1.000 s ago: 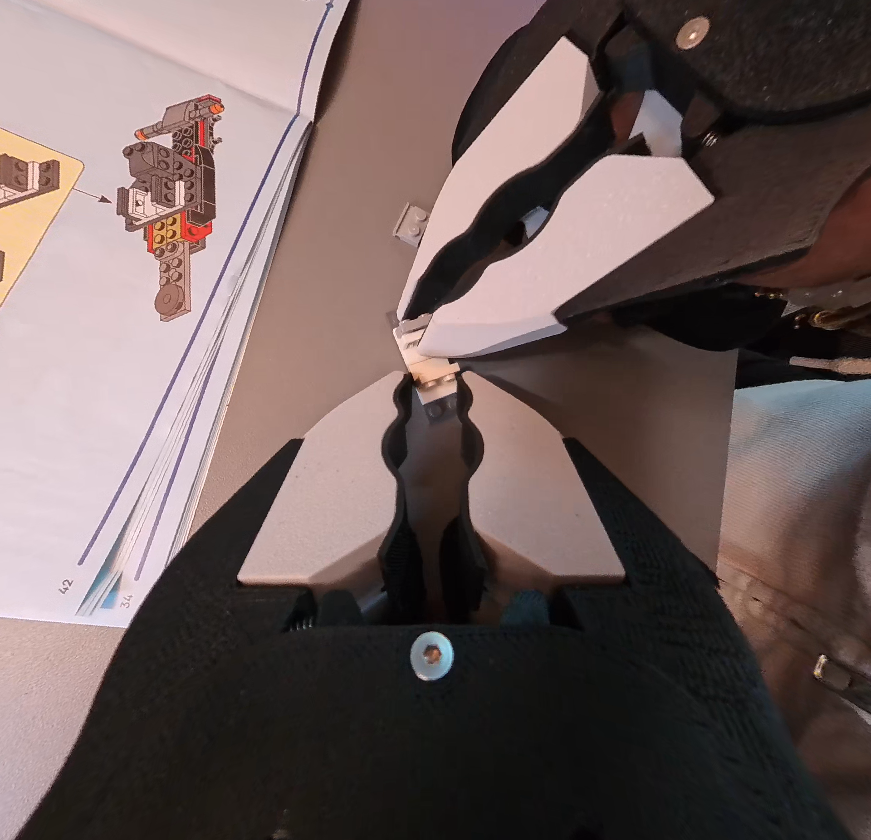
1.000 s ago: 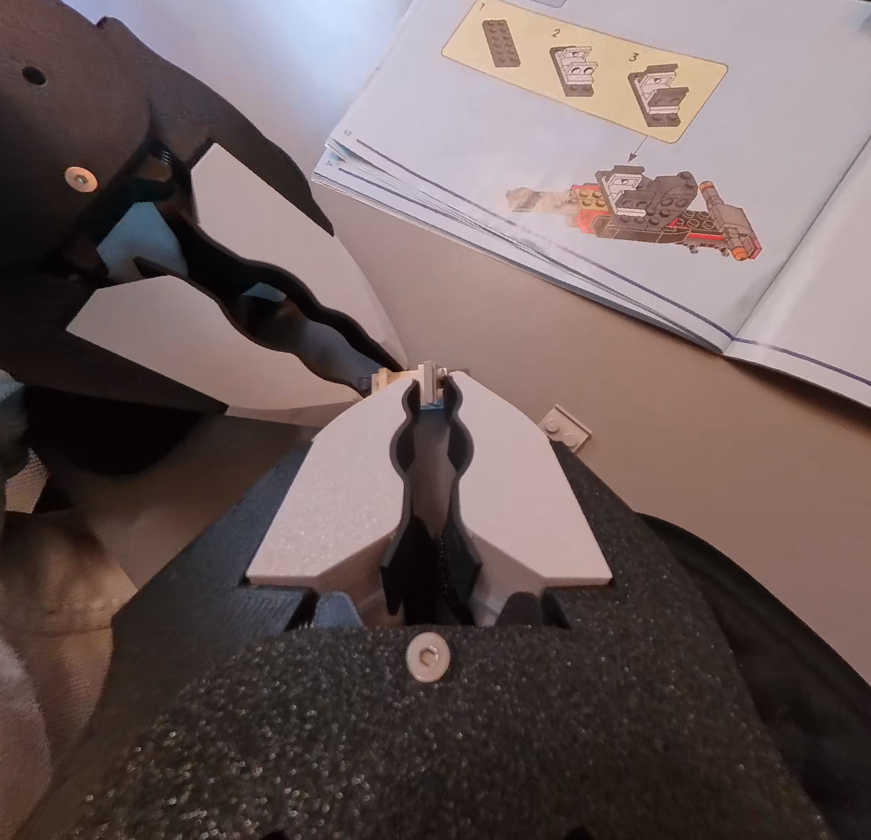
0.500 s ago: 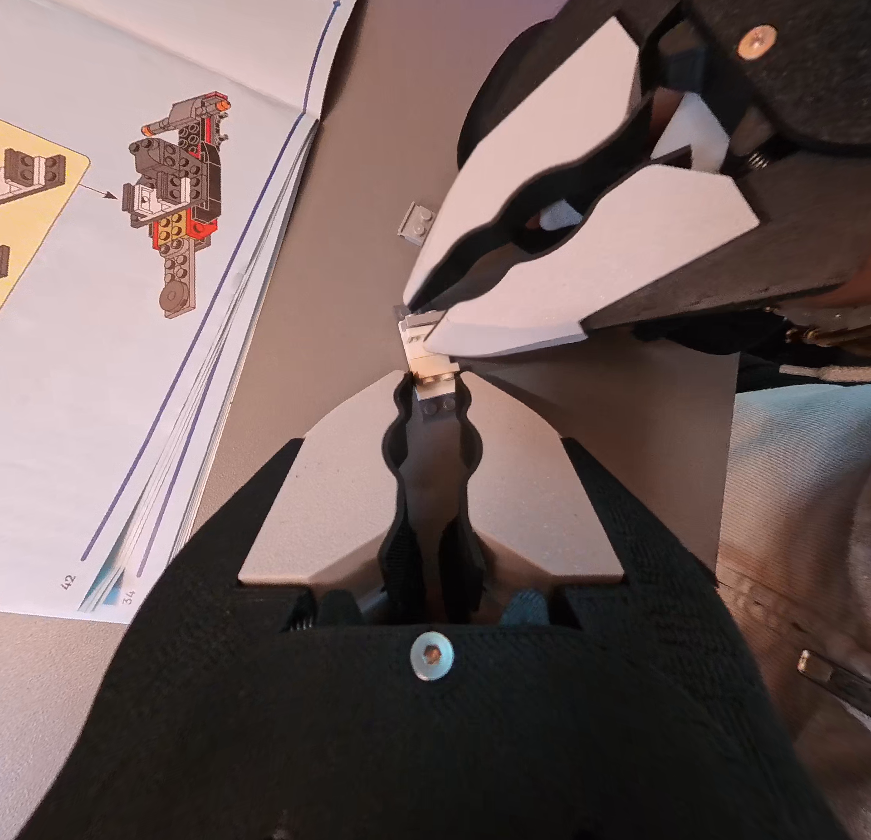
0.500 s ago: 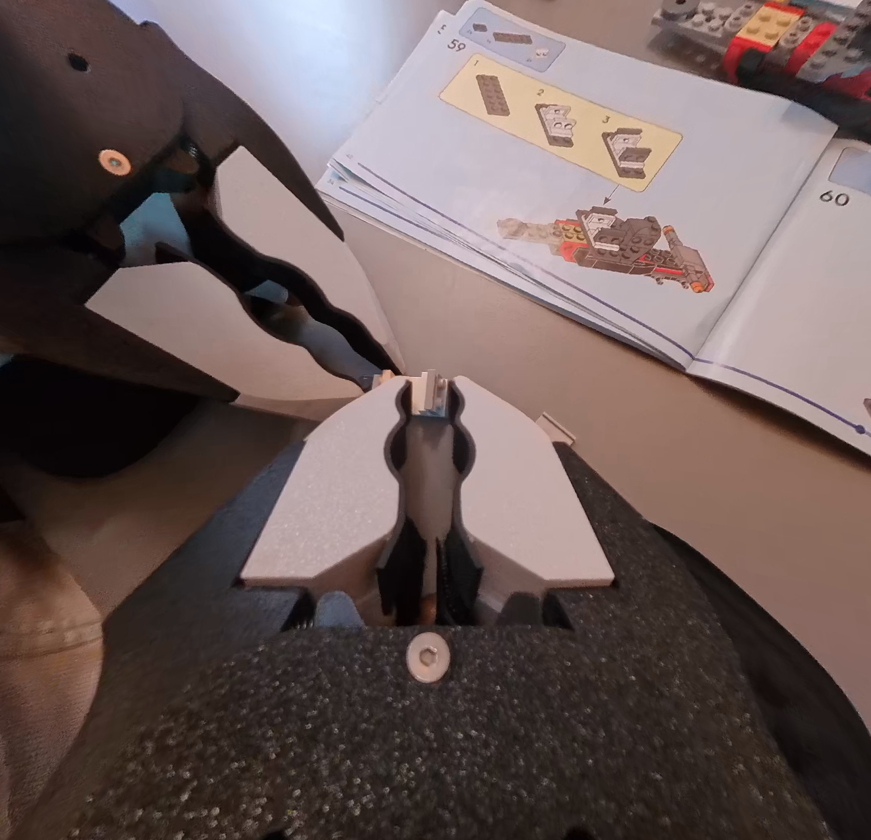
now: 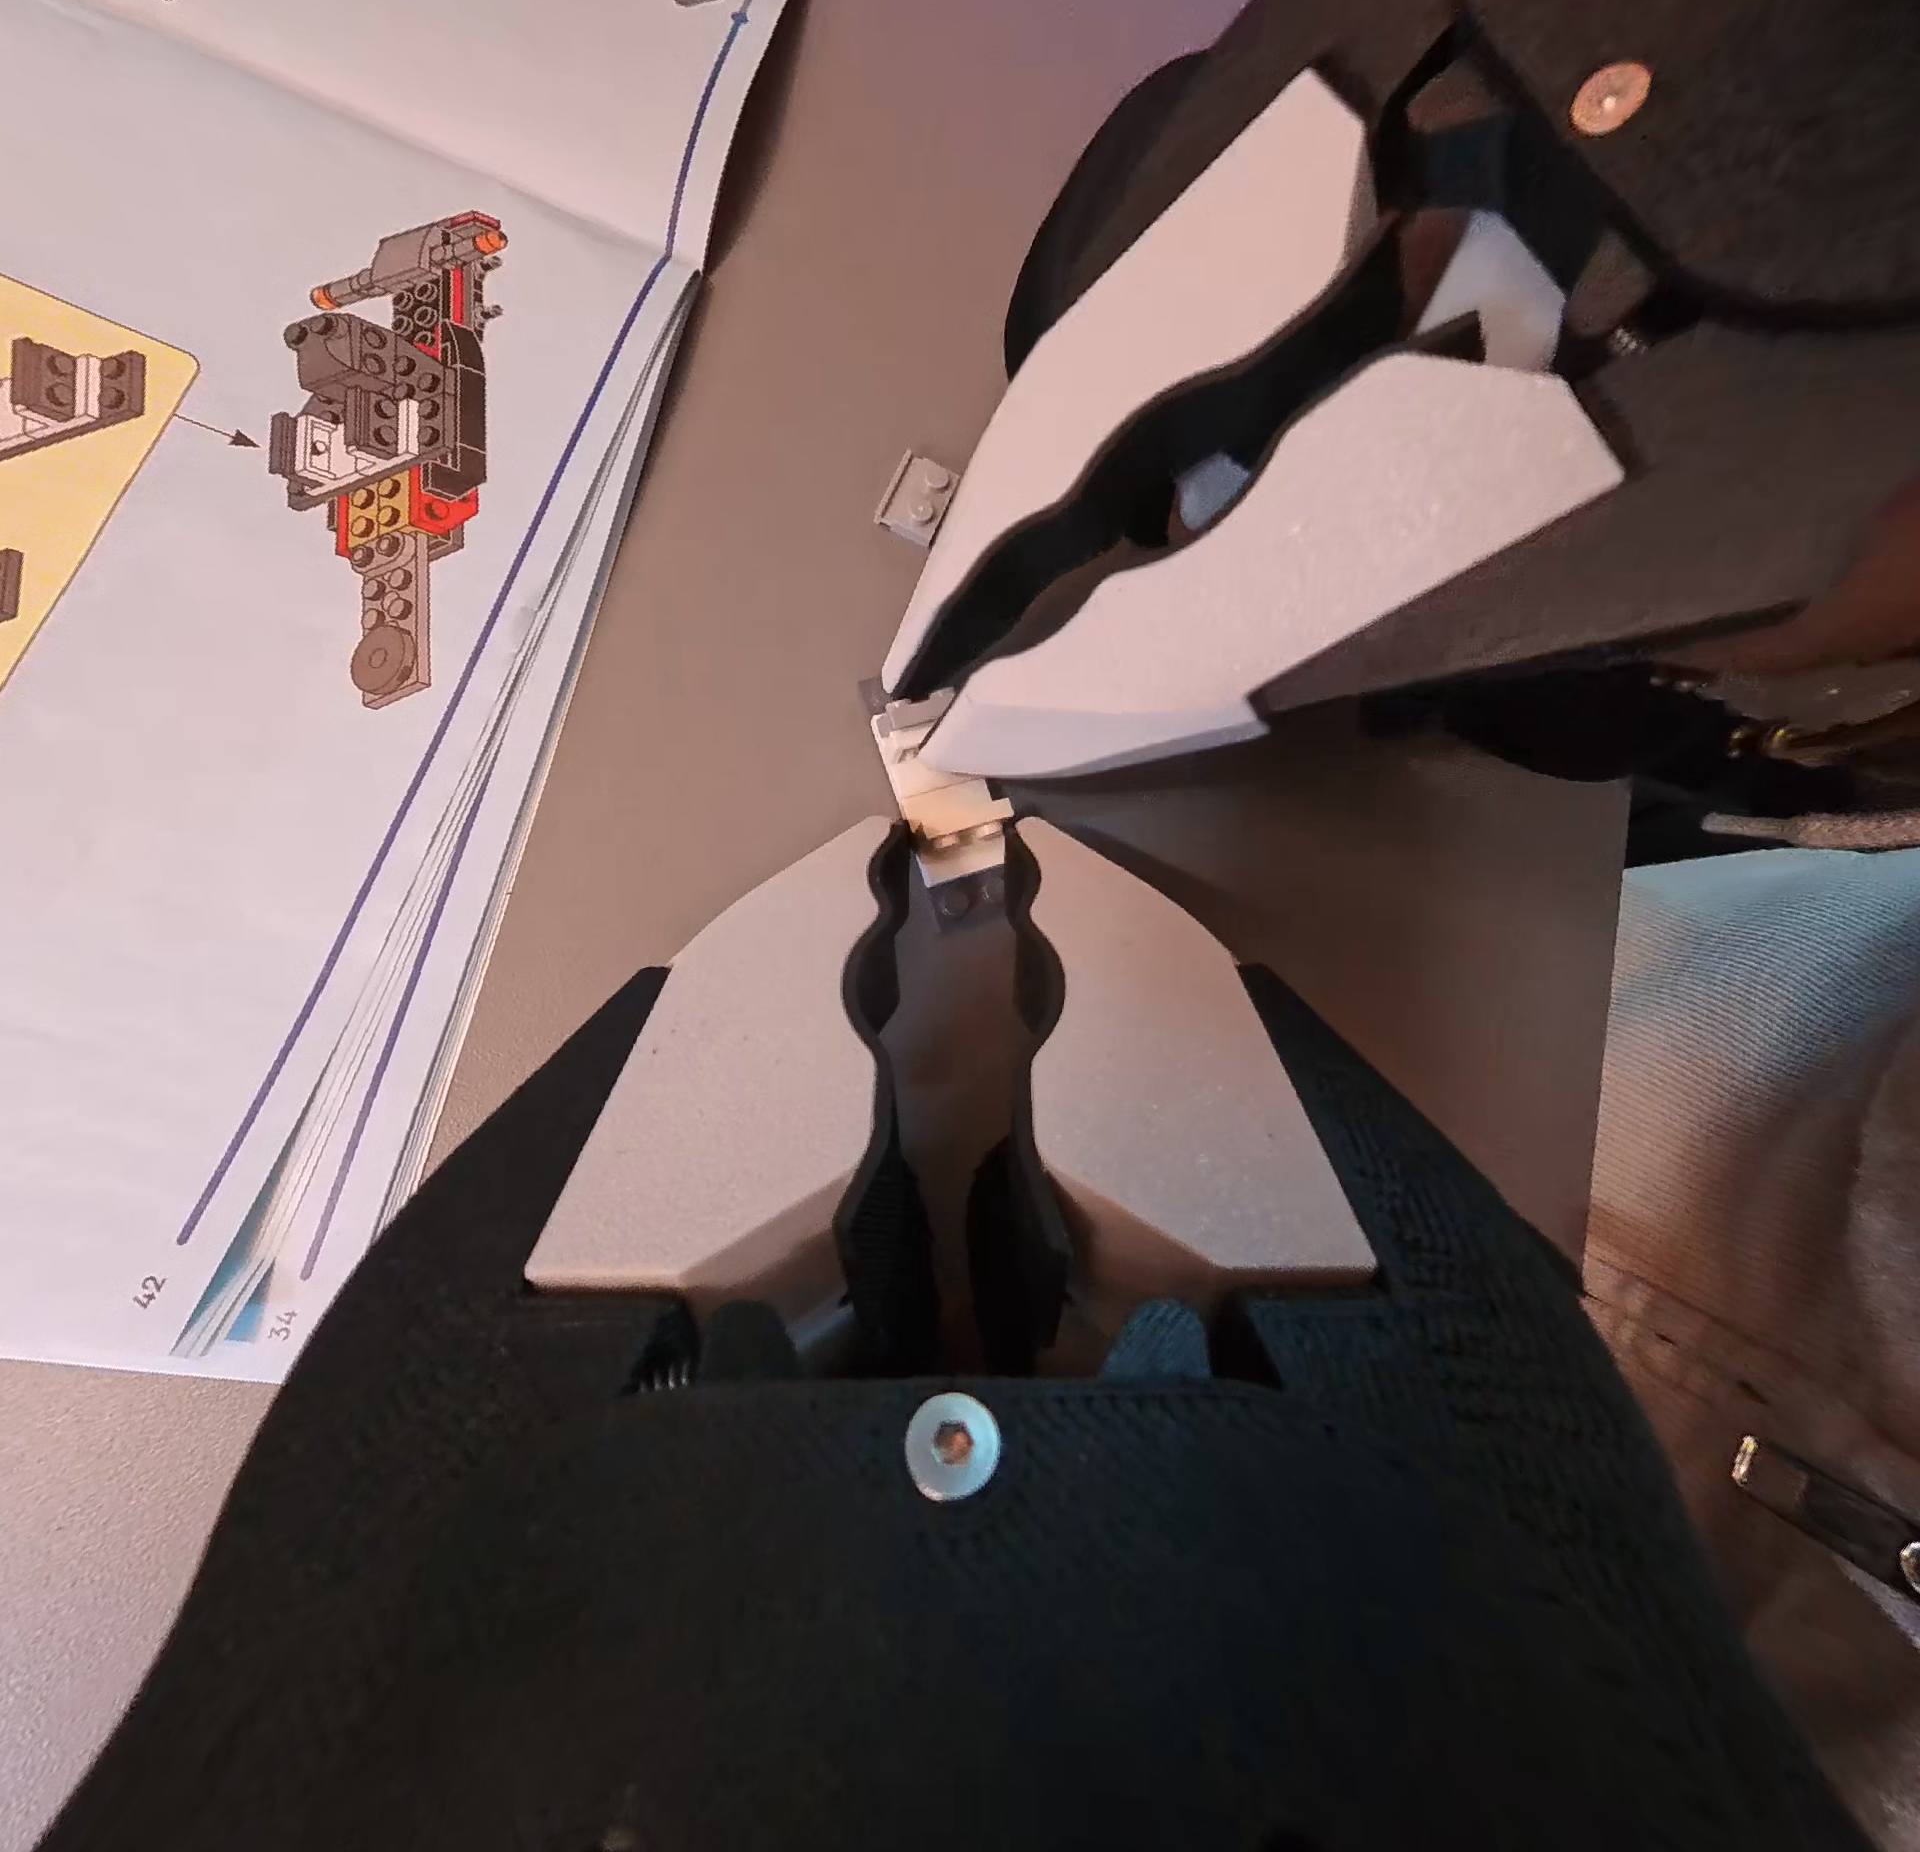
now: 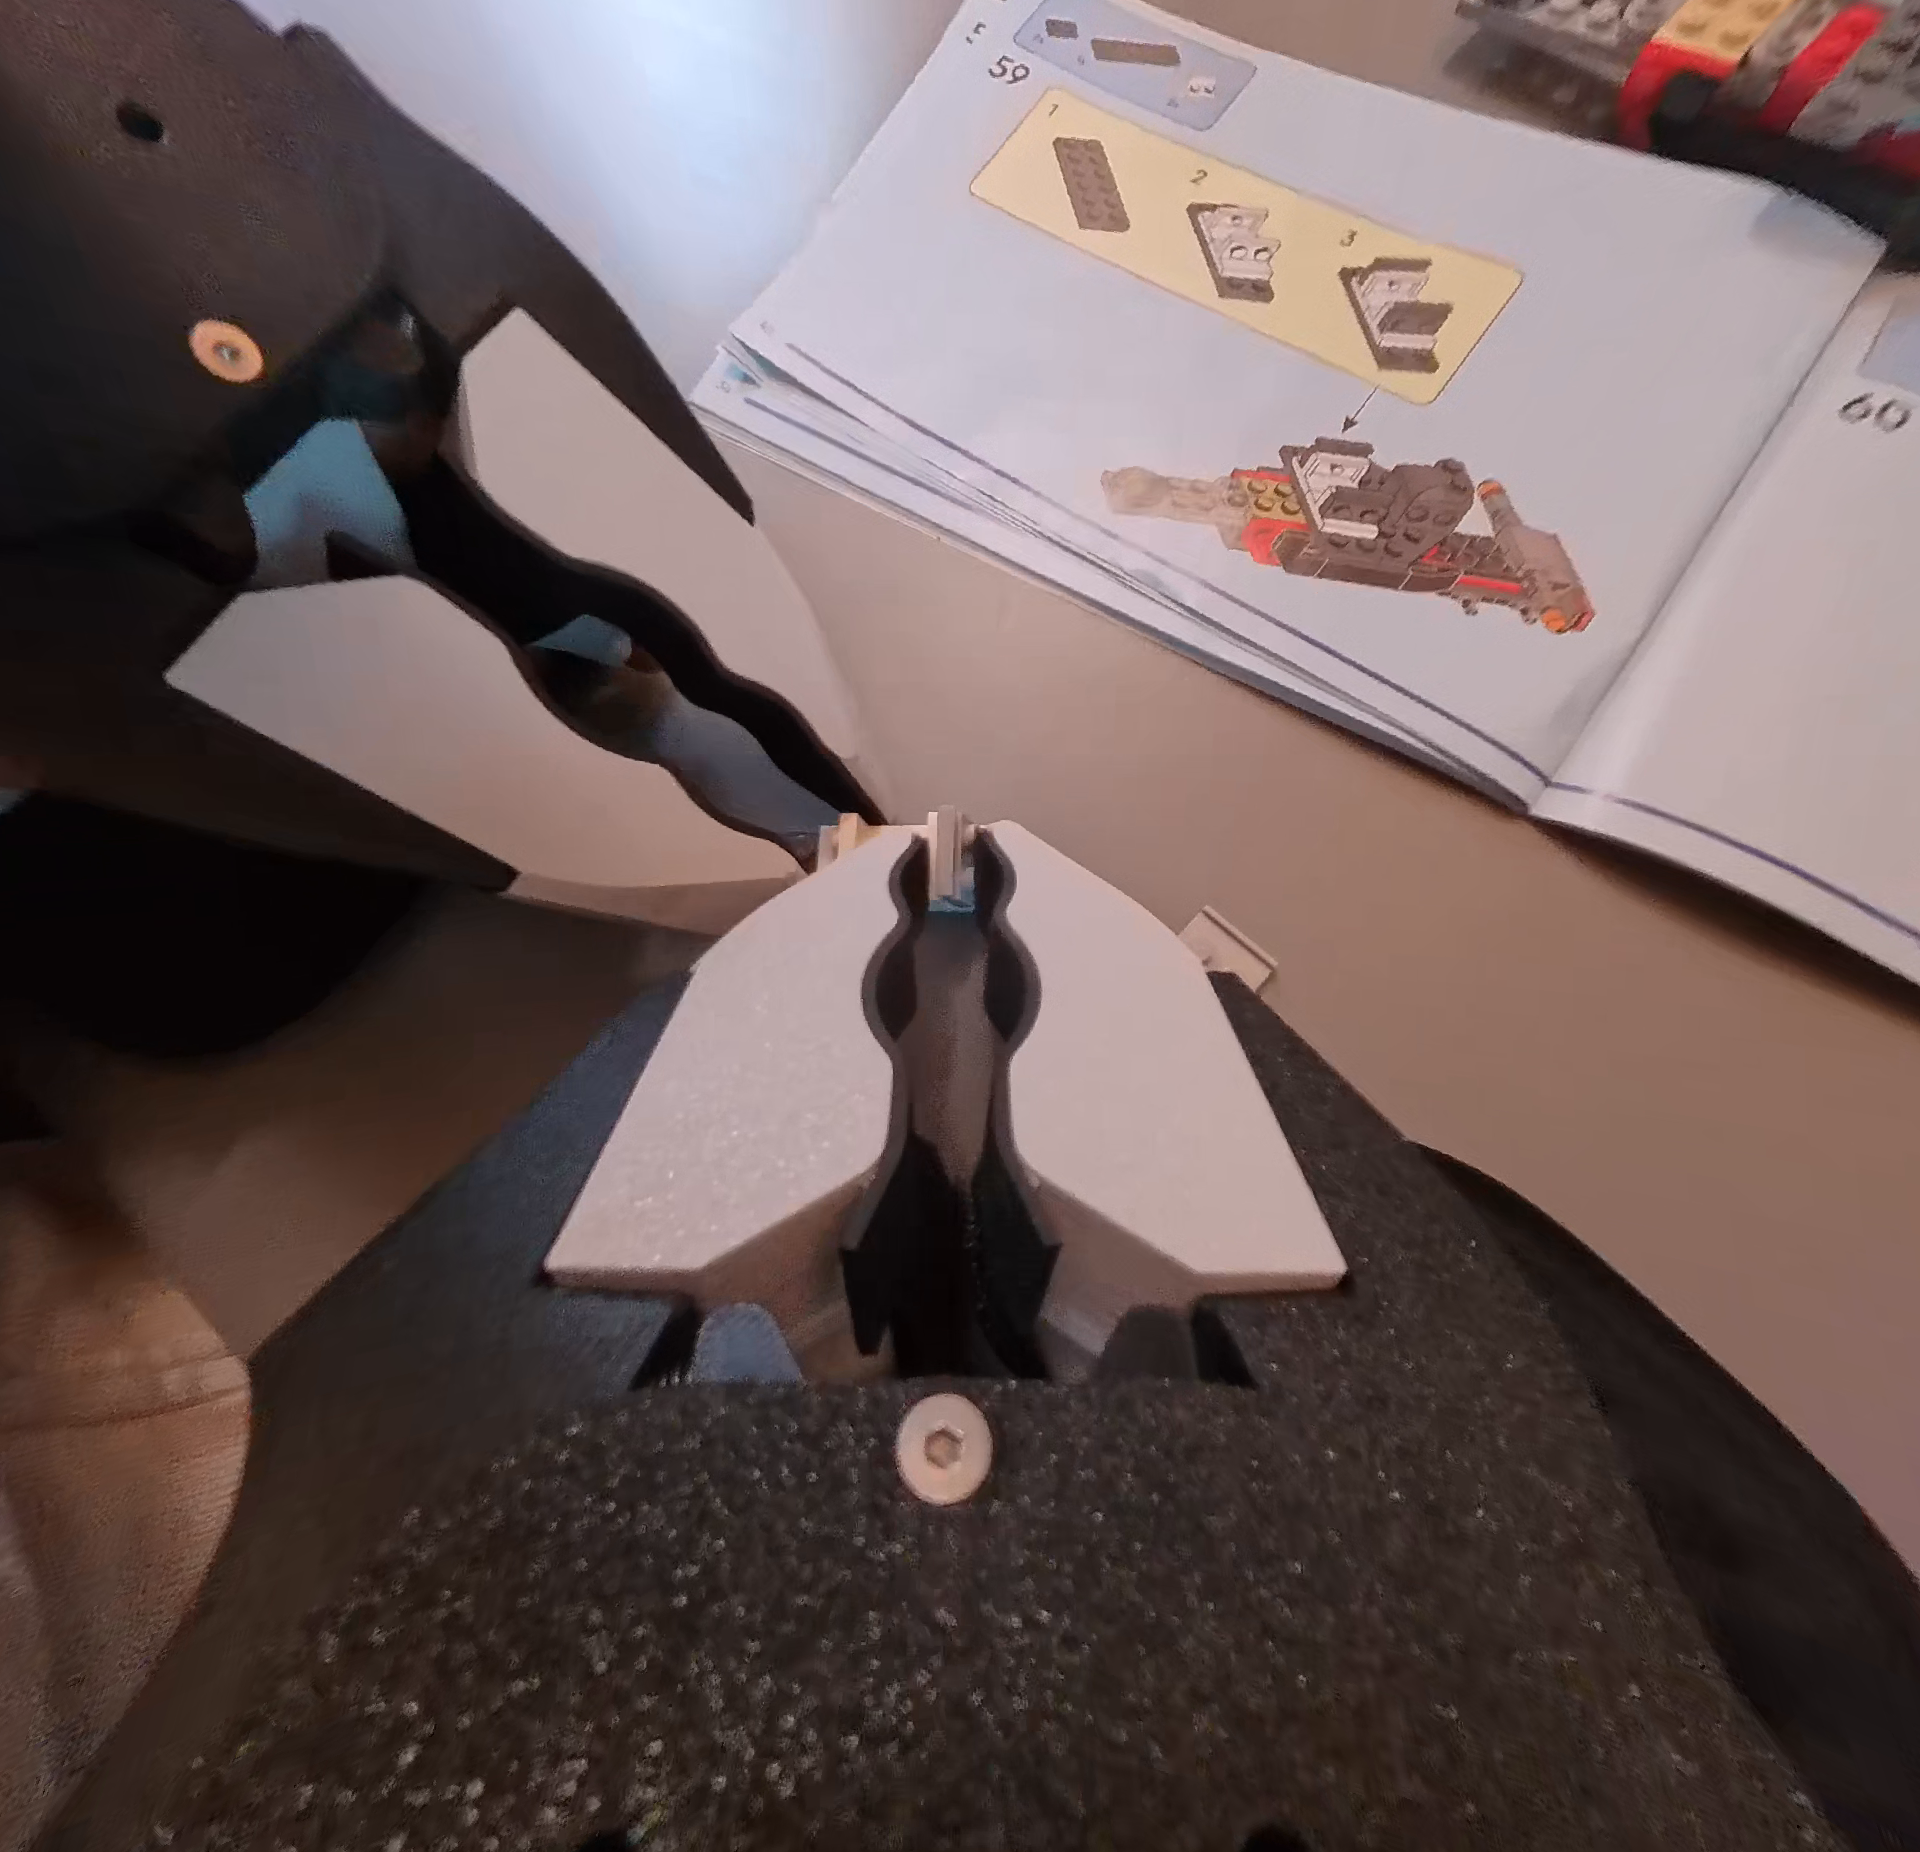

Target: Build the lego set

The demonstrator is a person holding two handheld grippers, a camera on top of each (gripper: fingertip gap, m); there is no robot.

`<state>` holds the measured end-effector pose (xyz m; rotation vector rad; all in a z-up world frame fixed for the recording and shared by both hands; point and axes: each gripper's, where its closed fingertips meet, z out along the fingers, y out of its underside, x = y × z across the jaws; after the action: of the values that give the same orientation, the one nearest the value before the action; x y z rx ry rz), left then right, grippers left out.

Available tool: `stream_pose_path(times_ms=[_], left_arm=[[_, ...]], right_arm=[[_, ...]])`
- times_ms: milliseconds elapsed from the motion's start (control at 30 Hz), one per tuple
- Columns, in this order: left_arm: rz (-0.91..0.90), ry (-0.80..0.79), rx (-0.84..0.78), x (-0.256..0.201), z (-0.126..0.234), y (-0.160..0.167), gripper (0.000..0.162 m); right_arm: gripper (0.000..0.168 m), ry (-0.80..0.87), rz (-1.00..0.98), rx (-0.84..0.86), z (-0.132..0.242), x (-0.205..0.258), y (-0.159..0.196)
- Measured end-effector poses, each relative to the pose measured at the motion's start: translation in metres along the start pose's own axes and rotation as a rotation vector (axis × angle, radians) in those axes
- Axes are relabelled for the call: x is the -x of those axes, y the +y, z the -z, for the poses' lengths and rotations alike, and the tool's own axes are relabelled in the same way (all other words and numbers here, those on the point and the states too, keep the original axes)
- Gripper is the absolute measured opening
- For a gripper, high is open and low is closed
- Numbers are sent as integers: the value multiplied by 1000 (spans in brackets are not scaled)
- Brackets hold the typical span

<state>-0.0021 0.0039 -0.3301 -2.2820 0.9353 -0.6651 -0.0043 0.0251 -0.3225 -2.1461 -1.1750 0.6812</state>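
My left gripper (image 5: 951, 841) is shut on a small sub-assembly (image 5: 964, 883): a dark grey plate with light grey bracket pieces on it. My right gripper (image 6: 948, 836) is shut on a small light grey piece (image 6: 945, 857). It enters the left wrist view (image 5: 914, 706) from the upper right. The two gripper tips meet, and the light grey piece (image 5: 906, 737) presses against the sub-assembly just above the table. In the right wrist view the left gripper (image 6: 821, 844) comes in from the left.
An open instruction booklet (image 5: 312, 659) lies to the left, also in the right wrist view (image 6: 1299, 400). A loose grey plate (image 5: 920, 498) lies on the tan table (image 6: 1351, 971). A partly built red, yellow and grey model (image 6: 1714, 46) sits behind the booklet. The table edge and a person's trousers (image 5: 1766, 1075) are at the right. My two grippers' fingertips are within a few centimetres of each other.
Both grippers stay shut and pressed together. The right gripper has tilted and lifted at its back, so its view now shows more of the booklet and the model beyond it.
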Motion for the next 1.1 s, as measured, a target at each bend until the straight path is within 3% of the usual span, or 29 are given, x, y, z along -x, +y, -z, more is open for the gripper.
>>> stream_pose_path(times_ms=[233, 300, 333, 467, 700, 1100], left_arm=[[6, -3, -1, 1, -1, 0, 18], [9, -7, -1, 2, 0, 0, 18], [9, -8, -1, 2, 0, 0, 18], [11, -6, 1, 2, 0, 0, 18], [7, -10, 1, 2, 0, 0, 18], [11, -6, 1, 2, 0, 0, 18]], right_arm=[[10, -15, -9, -3, 0, -1, -1], [30, -3, -7, -19, 4, 0, -2], [30, 0, 4, -36, 8, 0, -3], [14, 43, 66, -14, 10, 1, 5], [10, 87, 107, 7, 6, -2, 6], [9, -33, 28, 28, 5, 0, 6]])
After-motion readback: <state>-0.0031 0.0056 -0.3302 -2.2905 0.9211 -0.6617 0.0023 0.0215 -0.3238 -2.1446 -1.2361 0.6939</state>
